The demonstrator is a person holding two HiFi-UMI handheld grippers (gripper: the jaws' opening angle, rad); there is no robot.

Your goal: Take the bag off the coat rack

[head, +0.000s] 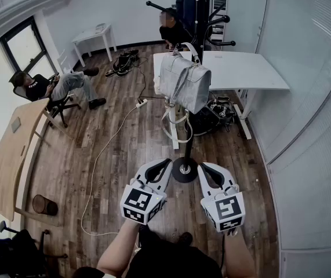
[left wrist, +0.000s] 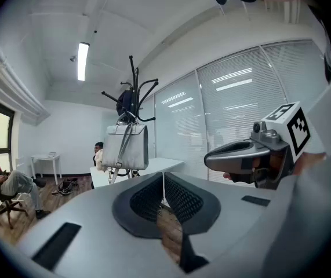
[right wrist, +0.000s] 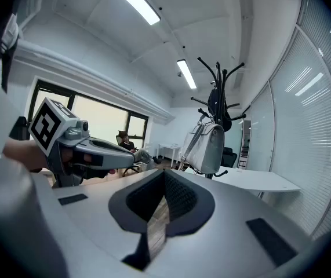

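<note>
Above wood-plank floor (head: pixel 104 138) in office: grey bag (head: pixel 184 81) on coat rack (head: pixel 184 170); left gripper (head: pixel 165 165), right gripper (head: pixel 204 169) jaws closed, empty.

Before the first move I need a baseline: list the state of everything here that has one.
coat rack: upright on the floor.
grey bag: hanging on the coat rack, untouched.
dark backpack: hanging higher on the coat rack.
left gripper: shut, empty.
right gripper: shut, empty.
</note>
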